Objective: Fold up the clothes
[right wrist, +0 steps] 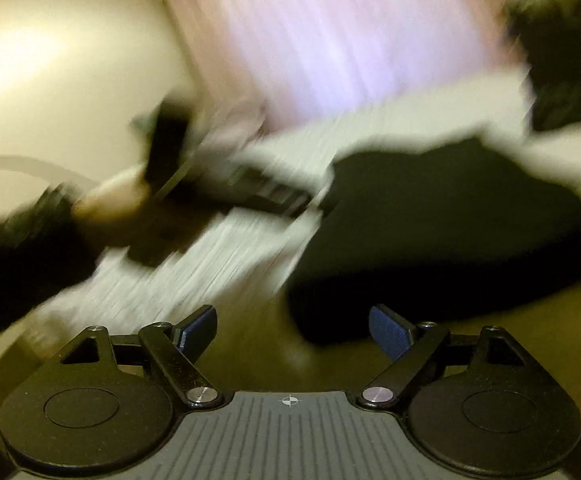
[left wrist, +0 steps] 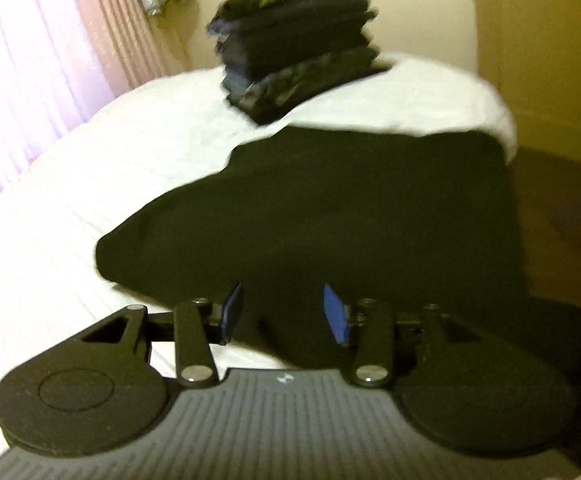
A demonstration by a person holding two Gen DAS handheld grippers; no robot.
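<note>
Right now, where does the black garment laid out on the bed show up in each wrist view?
Left wrist: the black garment fills the centre, spread on the white bed just beyond the fingers.
Right wrist: blurred, it lies right of centre, hanging over the bed's edge.
Shared landmark: the pink curtain, upper left in the left view, top centre in the right.

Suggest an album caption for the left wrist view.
Open left gripper above a dark garment on the white bed, folded stack behind.

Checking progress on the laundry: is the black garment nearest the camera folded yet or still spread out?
Not neatly folded. The black garment lies loosely across the white bed, its edge hanging over the side, unlike the folded stack behind it.
</note>
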